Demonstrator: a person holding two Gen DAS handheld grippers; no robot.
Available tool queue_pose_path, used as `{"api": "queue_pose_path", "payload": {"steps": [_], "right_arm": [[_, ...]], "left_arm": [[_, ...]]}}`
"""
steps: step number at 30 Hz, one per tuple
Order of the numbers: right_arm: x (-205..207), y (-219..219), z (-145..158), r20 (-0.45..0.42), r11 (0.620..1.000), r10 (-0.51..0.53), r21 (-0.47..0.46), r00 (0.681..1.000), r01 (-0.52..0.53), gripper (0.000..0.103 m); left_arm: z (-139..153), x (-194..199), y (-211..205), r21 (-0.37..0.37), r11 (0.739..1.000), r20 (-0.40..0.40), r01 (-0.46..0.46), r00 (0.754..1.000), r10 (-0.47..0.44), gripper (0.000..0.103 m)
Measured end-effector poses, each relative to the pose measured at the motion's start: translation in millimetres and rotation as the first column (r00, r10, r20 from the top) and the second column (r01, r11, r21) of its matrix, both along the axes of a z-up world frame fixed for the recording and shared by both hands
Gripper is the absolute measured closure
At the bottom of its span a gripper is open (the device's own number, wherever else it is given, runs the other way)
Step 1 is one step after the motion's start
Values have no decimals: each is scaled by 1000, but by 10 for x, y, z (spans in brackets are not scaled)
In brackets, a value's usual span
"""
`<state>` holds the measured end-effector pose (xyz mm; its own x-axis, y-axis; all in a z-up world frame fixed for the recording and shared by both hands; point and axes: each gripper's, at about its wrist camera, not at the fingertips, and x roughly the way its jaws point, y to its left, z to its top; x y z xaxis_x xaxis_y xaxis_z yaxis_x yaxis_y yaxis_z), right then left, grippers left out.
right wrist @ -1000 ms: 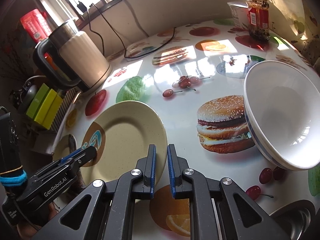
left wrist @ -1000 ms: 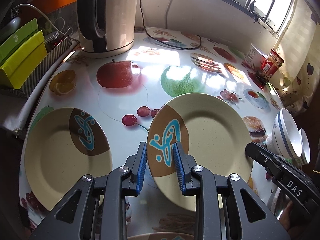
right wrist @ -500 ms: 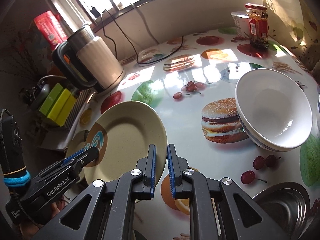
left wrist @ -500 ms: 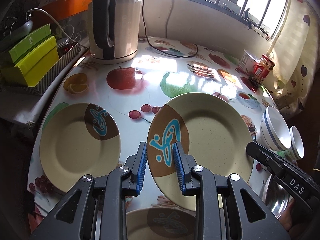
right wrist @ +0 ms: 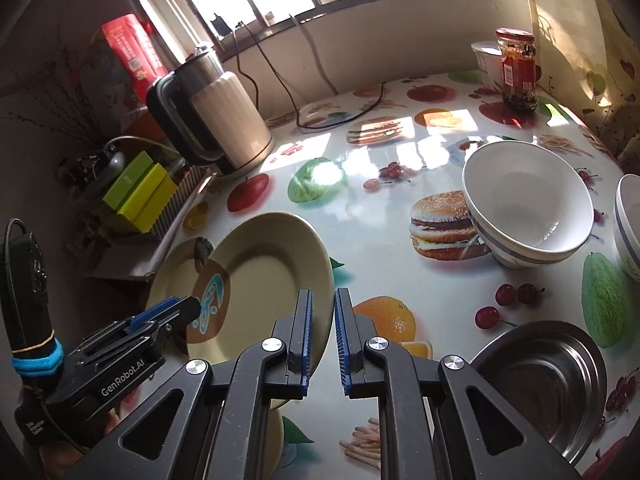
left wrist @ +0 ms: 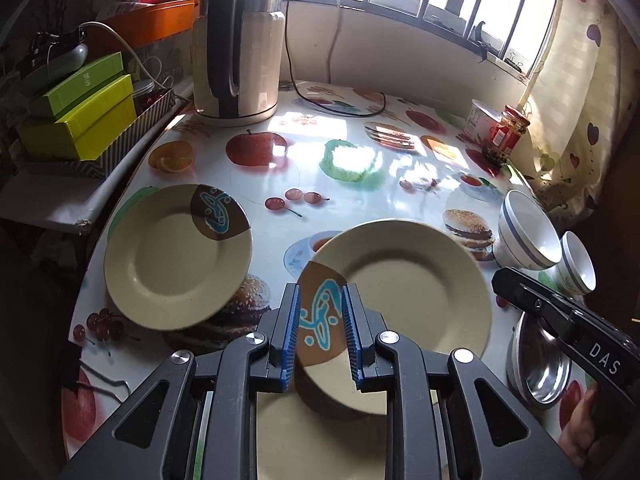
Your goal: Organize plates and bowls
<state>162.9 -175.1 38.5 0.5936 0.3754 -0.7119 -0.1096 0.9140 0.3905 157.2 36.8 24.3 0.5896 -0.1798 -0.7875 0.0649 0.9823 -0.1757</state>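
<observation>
Table centre point(left wrist: 360, 184) open; kettle point(left wrist: 240, 40) blocks back, bowls point(left wrist: 528, 232) right.

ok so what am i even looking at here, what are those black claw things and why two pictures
There is no robot. A person holds a gripping tool in each hand, and each has a camera looking along its two fingers. One picture is from the left tool, the other from the right tool. Both grip the rim of one beige plate, held tilted above the table. The left tool's jaws have just been closing on that rim. On the fruit-print table are a second plate, two white bowls, a steel bowl, a kettle and a jar.
</observation>
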Motion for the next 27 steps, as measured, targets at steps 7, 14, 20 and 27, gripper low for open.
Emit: {"api": "queue_pose_path", "payload": {"steps": [7,14,20,27], "right_arm": [[-146,65,30,46,999,14,-37,999,-13,91],[-32,-58,-171,-38,999,-31,-17,999,31,91],[37,-114,-369,-107,998,-67,0,992,67,69],[101,-83,-514,-159,997,-72,3,985,73,68]], "left_arm": [[-113,-76,33,4,999,-15,-33,999,33,81],[-221,-10,141,-8,997,-46,-79,996,78,81],[-365,48,144,-33,997,-92,-69,994,66,80],[-410,114,180,-59,996,-110,-67,992,61,80]]}}
